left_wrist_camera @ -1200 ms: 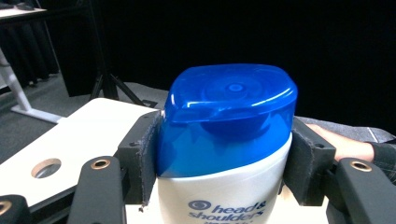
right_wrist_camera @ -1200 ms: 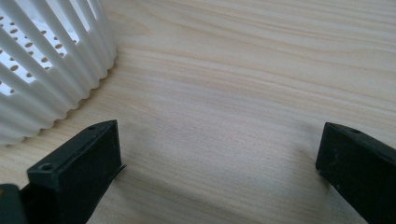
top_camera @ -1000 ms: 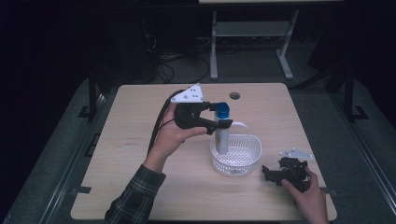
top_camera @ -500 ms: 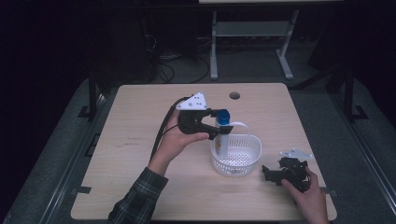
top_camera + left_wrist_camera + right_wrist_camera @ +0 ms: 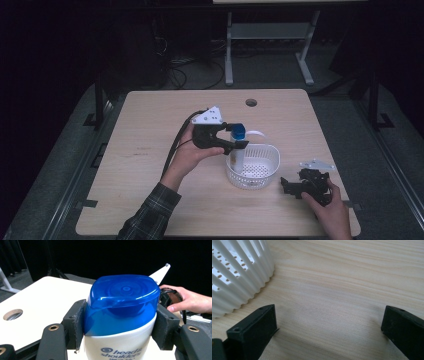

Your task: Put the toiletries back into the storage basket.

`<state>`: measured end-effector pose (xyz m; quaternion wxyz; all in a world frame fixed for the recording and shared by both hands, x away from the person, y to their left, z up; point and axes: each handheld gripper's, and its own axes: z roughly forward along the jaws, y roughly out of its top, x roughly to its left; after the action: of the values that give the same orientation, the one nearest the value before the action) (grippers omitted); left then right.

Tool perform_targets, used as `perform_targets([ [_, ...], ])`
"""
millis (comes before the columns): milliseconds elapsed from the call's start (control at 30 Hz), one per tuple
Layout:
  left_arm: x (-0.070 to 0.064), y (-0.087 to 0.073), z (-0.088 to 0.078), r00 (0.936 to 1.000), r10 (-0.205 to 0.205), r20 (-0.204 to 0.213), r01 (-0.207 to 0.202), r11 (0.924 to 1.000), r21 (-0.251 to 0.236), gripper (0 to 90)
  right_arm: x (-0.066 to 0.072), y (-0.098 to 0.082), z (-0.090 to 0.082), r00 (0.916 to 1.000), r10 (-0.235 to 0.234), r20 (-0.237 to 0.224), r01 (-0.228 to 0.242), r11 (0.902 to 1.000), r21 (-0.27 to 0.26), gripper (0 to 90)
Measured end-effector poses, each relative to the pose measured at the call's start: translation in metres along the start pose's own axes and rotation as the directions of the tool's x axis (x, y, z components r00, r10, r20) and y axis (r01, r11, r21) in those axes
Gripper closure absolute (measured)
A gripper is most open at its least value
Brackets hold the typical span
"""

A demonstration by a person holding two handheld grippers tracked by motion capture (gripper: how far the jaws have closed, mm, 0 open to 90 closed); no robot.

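A white shampoo bottle (image 5: 236,152) with a blue cap (image 5: 122,300) stands upright with its base down inside the white slotted basket (image 5: 265,165). My left gripper (image 5: 236,138) is shut on the bottle just under the cap, its pads (image 5: 77,323) pressing both sides. My right gripper (image 5: 286,186) rests low on the table to the right of the basket, open, with bare wood between its jaws. The basket's ribbed wall (image 5: 239,277) stands close at that gripper's left.
A round cable hole (image 5: 251,102) lies in the table at the back. A light wooden tabletop (image 5: 150,130) has free room at left and front. A white strip (image 5: 255,133) lies just behind the basket. Dark floor and a metal stand frame (image 5: 270,45) lie beyond the table.
My left gripper has carried the bottle down and slightly forward, lowering it into the basket. The right gripper has stayed where it was.
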<state>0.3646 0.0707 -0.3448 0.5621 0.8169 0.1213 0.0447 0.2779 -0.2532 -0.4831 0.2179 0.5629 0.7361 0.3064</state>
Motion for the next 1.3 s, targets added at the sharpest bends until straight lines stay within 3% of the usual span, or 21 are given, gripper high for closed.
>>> perform_targets([
  [567, 0.001, -0.027, 0.011, 0.9997, -0.023, -0.003, 0.023, 0.9992, 0.033, 35.9, 0.0, 0.0, 0.0, 1.0, 0.0, 0.001, 0.0, 1.0, -0.001, 0.0],
  [1300, 0.0, -0.042, 0.015, 0.9999, -0.011, -0.006, 0.011, 0.9989, 0.045, 35.6, 0.0, 0.0, 0.0, 1.0, 0.0, 0.001, 0.0, 1.0, 0.0, 0.0],
])
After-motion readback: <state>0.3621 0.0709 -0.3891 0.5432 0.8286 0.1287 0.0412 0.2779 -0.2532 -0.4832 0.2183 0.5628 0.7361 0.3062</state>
